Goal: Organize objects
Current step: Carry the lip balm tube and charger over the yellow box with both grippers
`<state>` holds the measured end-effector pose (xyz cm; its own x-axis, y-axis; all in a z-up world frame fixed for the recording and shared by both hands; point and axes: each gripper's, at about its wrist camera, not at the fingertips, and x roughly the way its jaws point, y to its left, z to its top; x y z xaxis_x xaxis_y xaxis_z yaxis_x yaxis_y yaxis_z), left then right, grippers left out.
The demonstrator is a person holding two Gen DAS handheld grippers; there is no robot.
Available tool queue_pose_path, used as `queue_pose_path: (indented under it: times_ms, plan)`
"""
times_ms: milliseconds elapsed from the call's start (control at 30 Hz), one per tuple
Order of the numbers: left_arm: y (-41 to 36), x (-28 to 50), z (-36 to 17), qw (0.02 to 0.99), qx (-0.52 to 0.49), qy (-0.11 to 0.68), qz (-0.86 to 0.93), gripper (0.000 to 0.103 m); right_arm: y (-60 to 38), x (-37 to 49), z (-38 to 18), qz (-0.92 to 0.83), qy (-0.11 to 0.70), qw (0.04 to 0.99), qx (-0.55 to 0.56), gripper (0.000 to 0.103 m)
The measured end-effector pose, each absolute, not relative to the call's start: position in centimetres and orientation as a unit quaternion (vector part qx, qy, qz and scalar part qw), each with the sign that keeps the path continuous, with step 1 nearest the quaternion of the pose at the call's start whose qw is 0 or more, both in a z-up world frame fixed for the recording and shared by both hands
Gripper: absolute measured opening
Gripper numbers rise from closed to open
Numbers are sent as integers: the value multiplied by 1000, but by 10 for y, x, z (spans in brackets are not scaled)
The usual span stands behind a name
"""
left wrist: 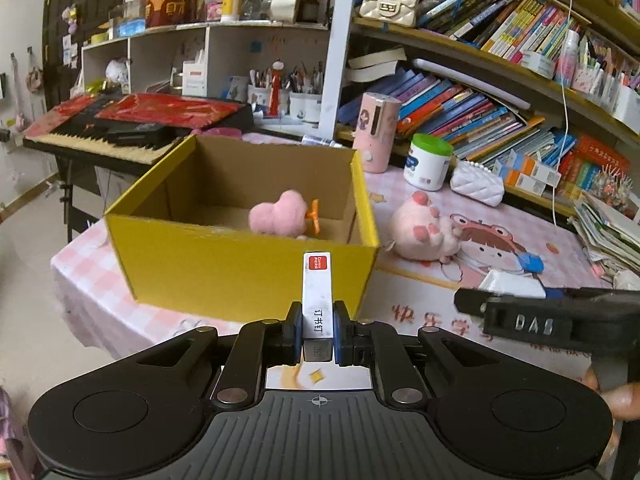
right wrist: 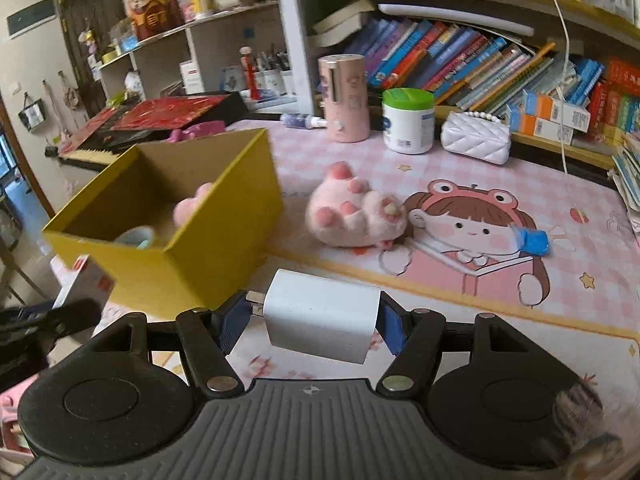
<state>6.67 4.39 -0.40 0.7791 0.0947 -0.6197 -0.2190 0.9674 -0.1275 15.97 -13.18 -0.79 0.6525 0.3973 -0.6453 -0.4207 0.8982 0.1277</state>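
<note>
Pink checked desk mat [right wrist: 500,168] with a cartoon girl print covers the work surface; crowded bookshelves [left wrist: 500,40] stand behind it.

Left gripper [left wrist: 318,328]: clamped tight on a small white staple box [left wrist: 317,300] with a red label, held upright between the blue pads. Directly ahead of it stands the yellow cardboard box [left wrist: 224,264], open at the top, with a pink plush heart [left wrist: 278,216] inside.

Right gripper [right wrist: 316,320]: pads pressed on a white charger plug [right wrist: 322,316], prongs toward its left finger. Ahead and left of it is the yellow box; ahead on the mat lies a pink plush paw [right wrist: 356,212]. Farther ahead stand a green-lidded white jar [right wrist: 408,122] and a white quilted purse [right wrist: 476,140].
</note>
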Motion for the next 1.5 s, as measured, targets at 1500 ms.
queue_pose_path:
  times_ms: [1500]
  plan:
    - [157, -10, 4, 945, -133, 291, 61, 13, -9, 57, 1, 238, 329, 912, -58, 64]
